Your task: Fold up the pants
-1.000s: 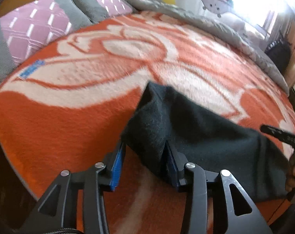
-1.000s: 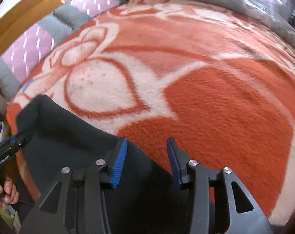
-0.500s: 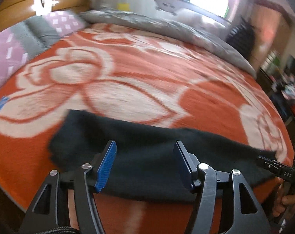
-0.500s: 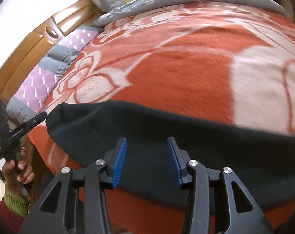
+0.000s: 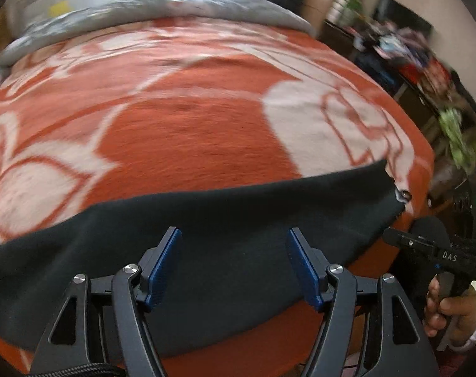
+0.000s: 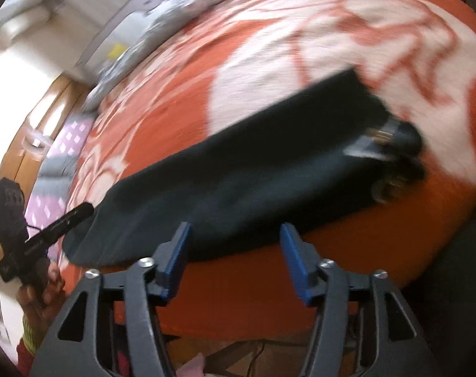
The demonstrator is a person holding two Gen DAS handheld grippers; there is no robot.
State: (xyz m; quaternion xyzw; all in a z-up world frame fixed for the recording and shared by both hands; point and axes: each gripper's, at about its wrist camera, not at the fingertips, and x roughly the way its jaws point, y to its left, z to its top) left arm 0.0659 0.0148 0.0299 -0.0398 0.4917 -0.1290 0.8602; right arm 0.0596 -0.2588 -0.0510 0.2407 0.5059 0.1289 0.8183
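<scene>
The dark pants (image 5: 206, 220) lie flat as one long strip along the near edge of the bed. My left gripper (image 5: 234, 232) hovers over their middle, its jaws opening, and the blue pads touch no cloth. In the right wrist view the pants (image 6: 253, 172) run from lower left to a waistband end (image 6: 388, 144) at the right. My right gripper (image 6: 235, 229) hangs over their near edge, its jaws opening with nothing gripped. Each gripper shows in the other's view, the right gripper (image 5: 426, 245) at the waist end and the left gripper (image 6: 58, 223) at the leg end.
An orange and white blanket (image 5: 190, 132) covers the bed. A grey quilt (image 5: 175, 9) lies along the far side. Pink pillows (image 6: 49, 169) and a wooden headboard (image 6: 33, 119) are at the left. Cluttered furniture (image 5: 426, 72) stands past the right end. The bed's front edge drops off below the pants.
A second ago the left jaws stood around a raised fold of the pants; now the cloth lies flat. Both grippers have swept sideways along the pants, rolled, and opened wider.
</scene>
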